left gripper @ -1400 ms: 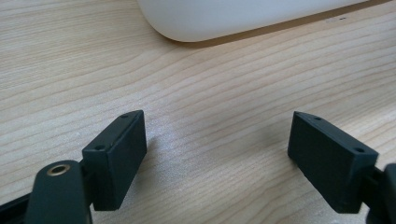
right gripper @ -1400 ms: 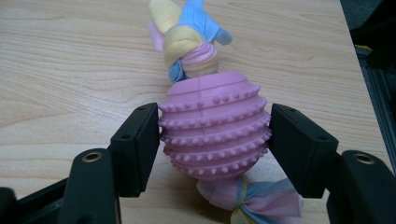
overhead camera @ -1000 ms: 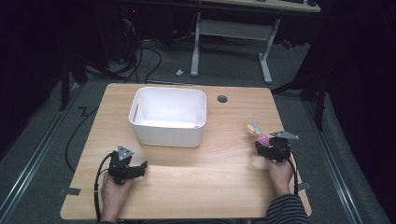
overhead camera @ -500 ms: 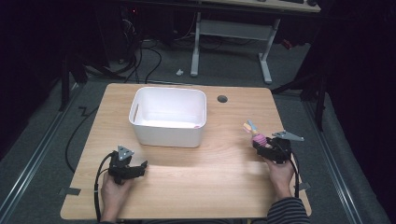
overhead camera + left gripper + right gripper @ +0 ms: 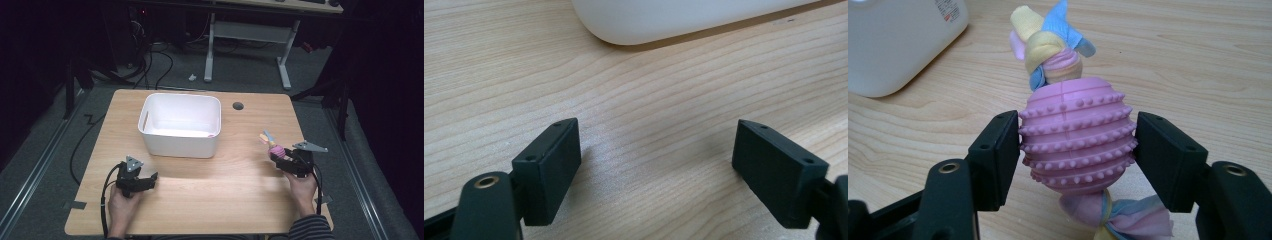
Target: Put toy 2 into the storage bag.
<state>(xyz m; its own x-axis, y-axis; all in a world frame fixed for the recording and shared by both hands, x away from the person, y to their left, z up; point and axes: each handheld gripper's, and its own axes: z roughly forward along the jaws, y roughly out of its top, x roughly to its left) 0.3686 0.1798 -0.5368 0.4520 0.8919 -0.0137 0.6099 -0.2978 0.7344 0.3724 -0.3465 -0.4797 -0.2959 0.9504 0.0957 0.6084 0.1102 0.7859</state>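
Toy (image 5: 1077,135) sits clamped in right gripper (image 5: 1077,142), pads squeezing its nubbed ball for a lift toward the bin (image 5: 180,125); left gripper (image 5: 656,155) rests on bench (image 5: 240,180), jaws apart, empty.

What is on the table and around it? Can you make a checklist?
Surface: wooden table, with a round hole near the far edge.
Job's things: pink knobbly ball with knotted cloth ends; white tub.
Clutter: nothing seen.
Grippers: right gripper shut on the ball; left gripper open, nothing between the jaws.
Cables: one trailing from each gripper; more on the floor behind.
Surroundings: dark room, grey floor, desk legs beyond.
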